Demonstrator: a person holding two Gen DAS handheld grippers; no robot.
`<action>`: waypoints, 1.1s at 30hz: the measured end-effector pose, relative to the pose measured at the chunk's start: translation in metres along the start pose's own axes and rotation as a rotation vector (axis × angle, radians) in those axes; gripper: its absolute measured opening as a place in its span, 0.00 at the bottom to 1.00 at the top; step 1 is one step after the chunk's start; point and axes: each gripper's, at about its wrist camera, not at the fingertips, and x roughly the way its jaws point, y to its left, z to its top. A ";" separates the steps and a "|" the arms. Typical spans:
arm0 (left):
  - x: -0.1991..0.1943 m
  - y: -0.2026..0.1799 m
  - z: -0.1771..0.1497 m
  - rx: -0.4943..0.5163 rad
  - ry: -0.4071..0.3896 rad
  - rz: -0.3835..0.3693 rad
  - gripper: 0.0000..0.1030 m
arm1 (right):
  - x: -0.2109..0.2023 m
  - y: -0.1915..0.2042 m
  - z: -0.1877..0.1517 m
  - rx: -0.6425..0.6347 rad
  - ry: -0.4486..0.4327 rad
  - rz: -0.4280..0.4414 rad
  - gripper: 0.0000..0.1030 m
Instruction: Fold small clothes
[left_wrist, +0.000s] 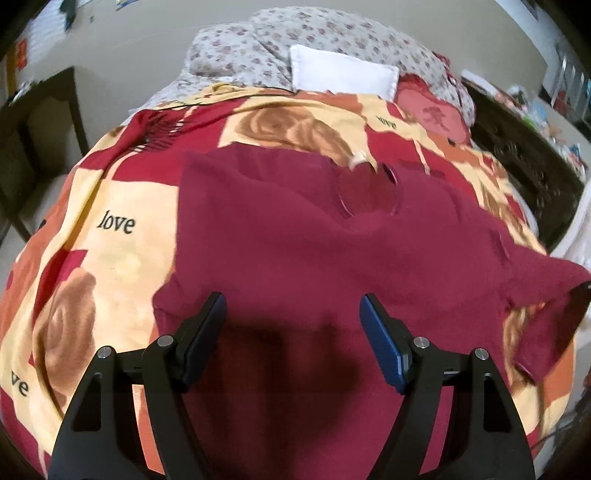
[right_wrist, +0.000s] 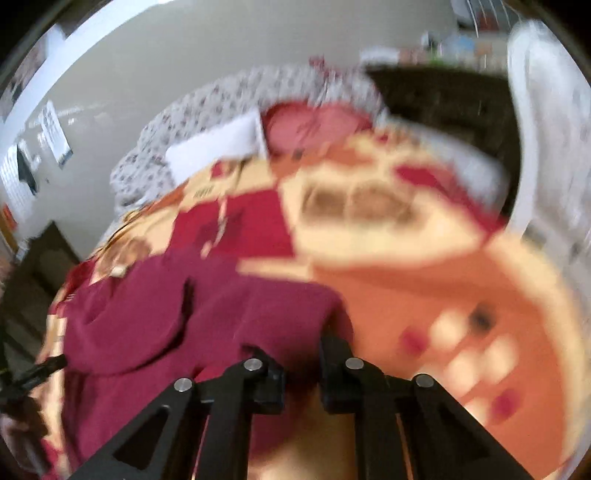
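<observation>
Blanket (left_wrist: 110, 206) (printed with roses) covers the bed; a maroon shirt (left_wrist: 295, 240) lies spread on it. Left hand-held gripper (left_wrist: 293, 314) hovers open above the hem. Right hand-held gripper (right_wrist: 301, 354) pinches the shirt's edge.

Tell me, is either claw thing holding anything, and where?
The right gripper is shut on the maroon shirt, apparently at a sleeve's edge. The left gripper is open and empty.
</observation>
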 end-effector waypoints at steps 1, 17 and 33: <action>-0.003 0.003 0.002 -0.014 -0.011 -0.003 0.72 | -0.006 0.008 0.011 -0.032 -0.024 0.010 0.11; -0.037 0.089 0.014 -0.163 -0.087 0.085 0.72 | 0.037 0.337 -0.116 -0.968 0.169 0.337 0.14; -0.022 0.052 0.006 -0.104 -0.055 0.022 0.72 | -0.006 0.173 -0.084 -0.509 0.209 0.329 0.44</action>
